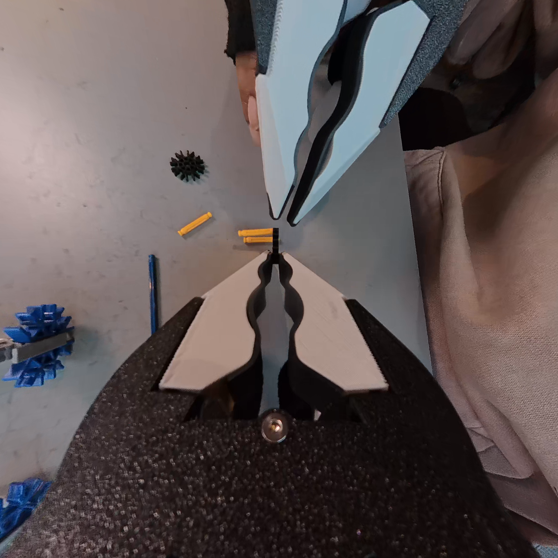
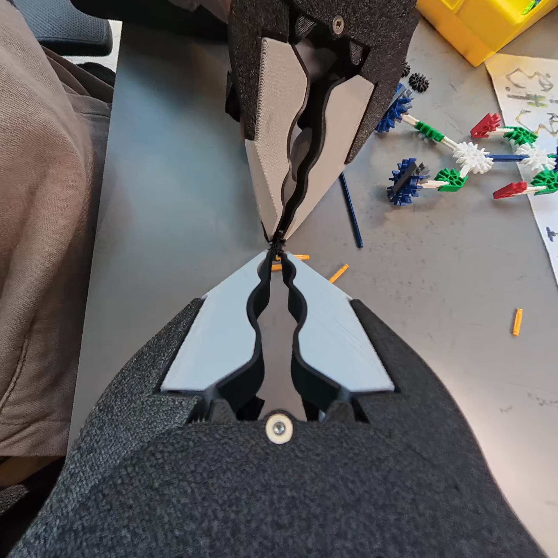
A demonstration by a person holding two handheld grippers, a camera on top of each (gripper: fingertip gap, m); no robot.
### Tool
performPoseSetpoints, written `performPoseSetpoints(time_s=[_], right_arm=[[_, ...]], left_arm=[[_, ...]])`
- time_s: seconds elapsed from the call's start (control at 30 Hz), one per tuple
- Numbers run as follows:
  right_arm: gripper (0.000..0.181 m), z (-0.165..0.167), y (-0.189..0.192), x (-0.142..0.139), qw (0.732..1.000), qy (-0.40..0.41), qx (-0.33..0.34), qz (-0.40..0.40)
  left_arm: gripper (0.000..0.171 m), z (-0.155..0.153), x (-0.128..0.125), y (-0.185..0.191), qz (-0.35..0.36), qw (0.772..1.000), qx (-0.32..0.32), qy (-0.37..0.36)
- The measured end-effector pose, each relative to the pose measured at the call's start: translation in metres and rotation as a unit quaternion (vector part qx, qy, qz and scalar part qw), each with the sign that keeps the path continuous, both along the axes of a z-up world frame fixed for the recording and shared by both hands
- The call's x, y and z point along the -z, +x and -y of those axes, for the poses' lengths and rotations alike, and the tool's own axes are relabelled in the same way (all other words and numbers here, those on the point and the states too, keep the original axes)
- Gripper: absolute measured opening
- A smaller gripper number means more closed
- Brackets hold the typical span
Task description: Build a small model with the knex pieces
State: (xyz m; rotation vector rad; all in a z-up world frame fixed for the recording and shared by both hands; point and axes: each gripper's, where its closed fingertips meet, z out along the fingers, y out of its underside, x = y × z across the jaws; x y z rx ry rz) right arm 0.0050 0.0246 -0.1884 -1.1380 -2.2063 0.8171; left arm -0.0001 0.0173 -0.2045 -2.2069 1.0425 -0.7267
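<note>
Left wrist view: black connector (image 1: pixel 275 241) edge-on, shape unclear.

The two grippers are meeting tip to tip above the tabletop (image 2: pixel 169 187), the left gripper (image 1: pixel 275 253) pinching a small black connector (image 1: pixel 275 240), leaving almost no gap before the right gripper (image 2: pixel 275 256). Just beside the connector, two yellow rods (image 1: pixel 255 236) are lying together, with a third (image 1: pixel 194 223) near them. A blue rod (image 2: pixel 350 208) is lying beyond these. Farther from the connector, a rod-and-connector model (image 2: pixel 471 157) and a yellow bin (image 2: pixel 480 27) are crowding that side. Toward the person's sleeve (image 2: pixel 39 211), the surface is lying open.
</note>
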Motion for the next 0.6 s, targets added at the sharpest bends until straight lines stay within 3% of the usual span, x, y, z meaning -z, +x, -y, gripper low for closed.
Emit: performPoseSetpoints(time_s=[0.6], right_arm=[[0.002, -0.0029, -0.0009, 0.0058, 0.999, 0.001, -0.035, 0.037]], left_arm=[[0.002, -0.0039, -0.0003, 0.0057, -0.045, 0.999, -0.002, 0.012]])
